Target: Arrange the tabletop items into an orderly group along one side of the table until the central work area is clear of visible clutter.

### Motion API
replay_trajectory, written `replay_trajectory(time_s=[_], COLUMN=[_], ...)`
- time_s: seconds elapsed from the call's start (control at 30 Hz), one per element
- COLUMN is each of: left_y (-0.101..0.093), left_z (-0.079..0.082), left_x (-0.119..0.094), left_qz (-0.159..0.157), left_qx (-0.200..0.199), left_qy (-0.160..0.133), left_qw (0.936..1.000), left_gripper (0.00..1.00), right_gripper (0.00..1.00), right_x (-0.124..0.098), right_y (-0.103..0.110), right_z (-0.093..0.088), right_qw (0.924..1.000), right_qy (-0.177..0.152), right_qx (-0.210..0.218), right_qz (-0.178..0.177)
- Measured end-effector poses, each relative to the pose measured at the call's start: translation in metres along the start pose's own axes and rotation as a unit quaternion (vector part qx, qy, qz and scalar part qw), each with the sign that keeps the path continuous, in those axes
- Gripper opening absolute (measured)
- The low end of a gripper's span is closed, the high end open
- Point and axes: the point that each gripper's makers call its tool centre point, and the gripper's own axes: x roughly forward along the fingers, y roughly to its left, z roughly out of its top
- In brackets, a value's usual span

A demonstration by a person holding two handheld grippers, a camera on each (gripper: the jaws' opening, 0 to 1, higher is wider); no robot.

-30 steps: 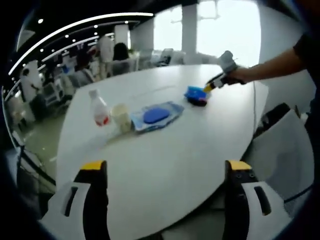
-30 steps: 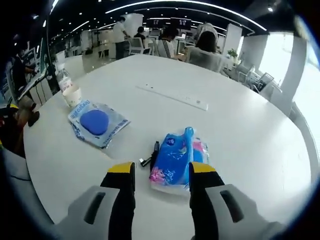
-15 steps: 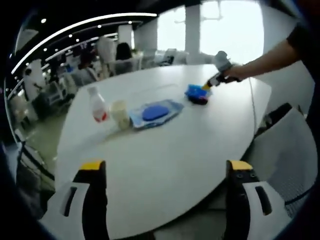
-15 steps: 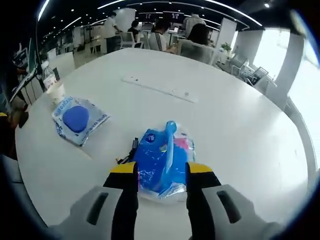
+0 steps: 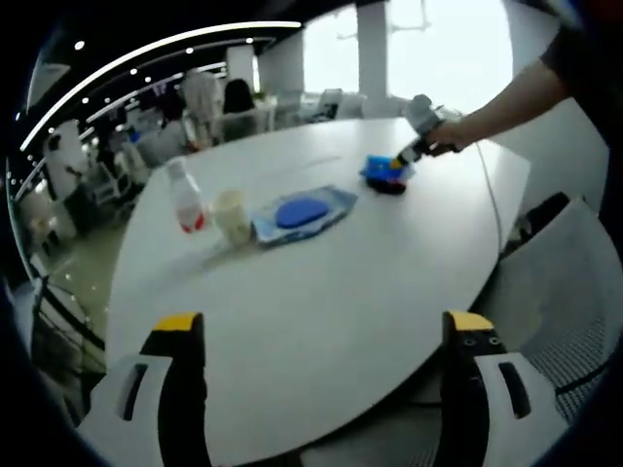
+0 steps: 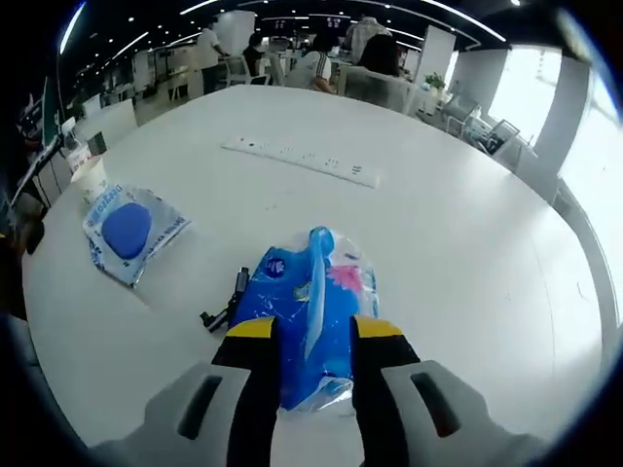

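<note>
Clearly the right gripper [image 6: 313,342] pinched the blue packet [image 6: 310,306] low in frame; it wanted a level lift; left gripper [image 5: 321,336] spread

On the white table [image 6: 467,253]: one blue tissue pack [image 6: 310,321], one small black object [image 6: 226,304] just beside the pack, one flat wipes packet with a blue lid [image 6: 128,230], one paper cup [image 6: 90,176] and one clear bottle with a red label [image 5: 184,201], the last two standing side by side near the packet. One white power strip [image 6: 300,161] lies set into the table's middle, past the tissue pack. Two grippers in all: one left gripper [image 5: 316,336], one right gripper [image 6: 312,336].
</note>
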Motion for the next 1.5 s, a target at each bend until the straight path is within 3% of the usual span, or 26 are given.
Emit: replay_trajectory(time_s=[0.13,0.43,0.97,1.5], left_y=[-0.001,0.0,-0.002,0.0], left_z=[0.0,-0.002,-0.003,-0.004], left_x=[0.001,0.001,0.001,0.001], left_qz=[0.004,0.003,-0.004,-0.001], left_qx=[0.013,-0.003,0.002,0.007], left_qy=[0.007,0.007,0.007,0.005], left_qw=[0.9999,1.0,1.0,1.0], left_gripper=[0.99,0.99,0.98,0.98], right_gripper=[0.09,0.0,0.0,0.0], right_x=[0.006,0.007,-0.014,-0.026], right_y=[0.004,0.004,0.001,0.019], right_z=[-0.004,-0.005,0.0,0.023], right_qw=[0.9999,0.9999,0.9998,0.9988], right_qy=[0.013,0.016,-0.001,-0.03], right_qx=[0.002,-0.003,-0.02,-0.038], right_qz=[0.002,-0.002,-0.01,-0.001])
